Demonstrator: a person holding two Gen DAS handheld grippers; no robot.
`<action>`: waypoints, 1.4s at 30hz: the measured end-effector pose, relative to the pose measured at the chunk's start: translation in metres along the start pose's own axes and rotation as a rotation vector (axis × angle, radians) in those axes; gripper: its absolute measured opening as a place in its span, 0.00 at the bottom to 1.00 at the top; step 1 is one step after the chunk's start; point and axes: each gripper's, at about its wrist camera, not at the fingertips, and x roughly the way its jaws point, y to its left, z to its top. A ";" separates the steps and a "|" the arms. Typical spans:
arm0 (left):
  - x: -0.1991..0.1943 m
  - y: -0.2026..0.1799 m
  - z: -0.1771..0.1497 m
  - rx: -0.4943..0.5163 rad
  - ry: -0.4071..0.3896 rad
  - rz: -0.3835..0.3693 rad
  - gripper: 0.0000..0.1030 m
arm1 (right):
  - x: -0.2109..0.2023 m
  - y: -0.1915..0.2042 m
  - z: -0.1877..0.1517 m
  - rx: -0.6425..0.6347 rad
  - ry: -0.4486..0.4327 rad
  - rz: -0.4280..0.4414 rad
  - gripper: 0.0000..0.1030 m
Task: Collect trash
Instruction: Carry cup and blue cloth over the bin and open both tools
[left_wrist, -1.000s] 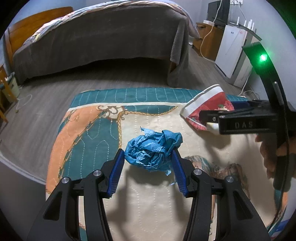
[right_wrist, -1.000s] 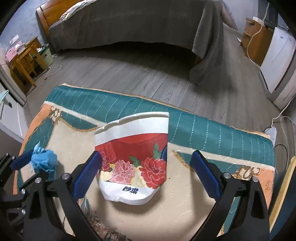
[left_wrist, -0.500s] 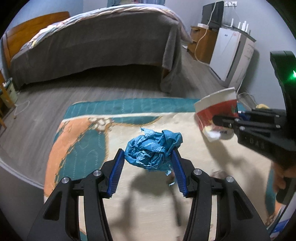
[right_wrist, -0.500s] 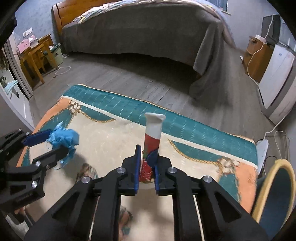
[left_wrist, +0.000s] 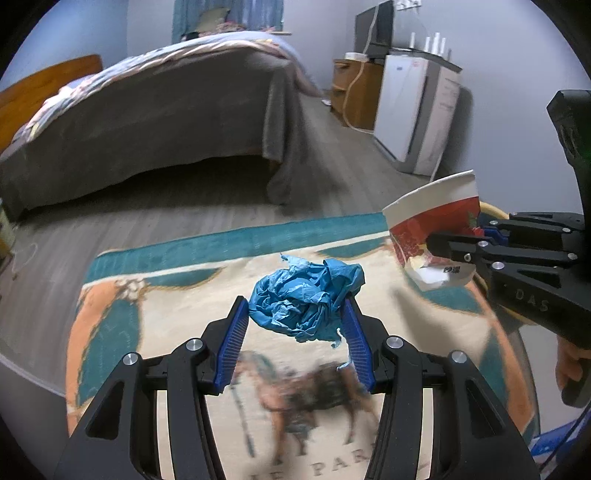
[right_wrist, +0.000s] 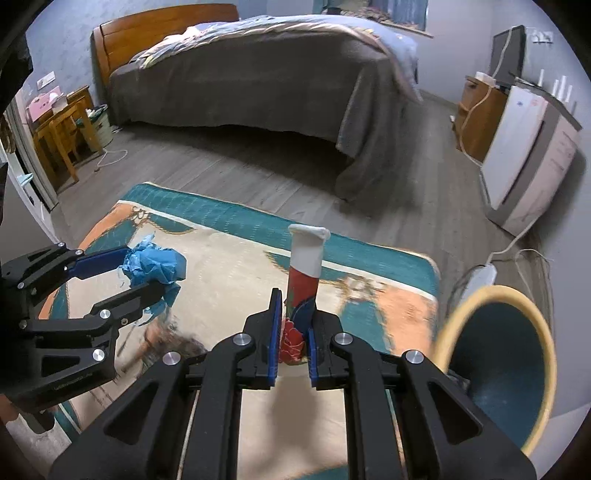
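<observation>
left gripper (left_wrist: 295, 325) pinching crumpled blue paper (left_wrist: 306, 299) above rug (right_wrist: 229, 258) | right gripper (right_wrist: 293, 339) squeezing flattened paper cup (right_wrist: 303, 280) flat, carried toward bin (right_wrist: 498, 362) just right of rug

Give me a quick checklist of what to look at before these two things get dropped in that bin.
1. Left hand-held gripper shut on the crumpled blue paper: ok, both pads press its sides.
2. Right hand-held gripper shut on the flattened paper cup: ok, squeezed flat between the pads.
3. Both items lifted off the patterned rug: ok.
4. Bin within sight: ok, its open mouth shows at lower right of the right wrist view.
5. Bin has room: cannot tell, only its dark inside shows.
6. Loose blue shreds hanging below the paper: not ok, one could drop off.
</observation>
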 end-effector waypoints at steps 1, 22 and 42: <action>0.000 -0.004 0.001 0.005 -0.002 -0.005 0.51 | -0.005 -0.004 -0.002 0.006 -0.003 -0.004 0.11; 0.006 -0.094 0.017 0.094 -0.009 -0.111 0.51 | -0.062 -0.084 -0.055 0.112 -0.015 -0.084 0.11; 0.025 -0.186 0.021 0.227 0.024 -0.232 0.51 | -0.097 -0.172 -0.144 0.336 0.011 -0.152 0.11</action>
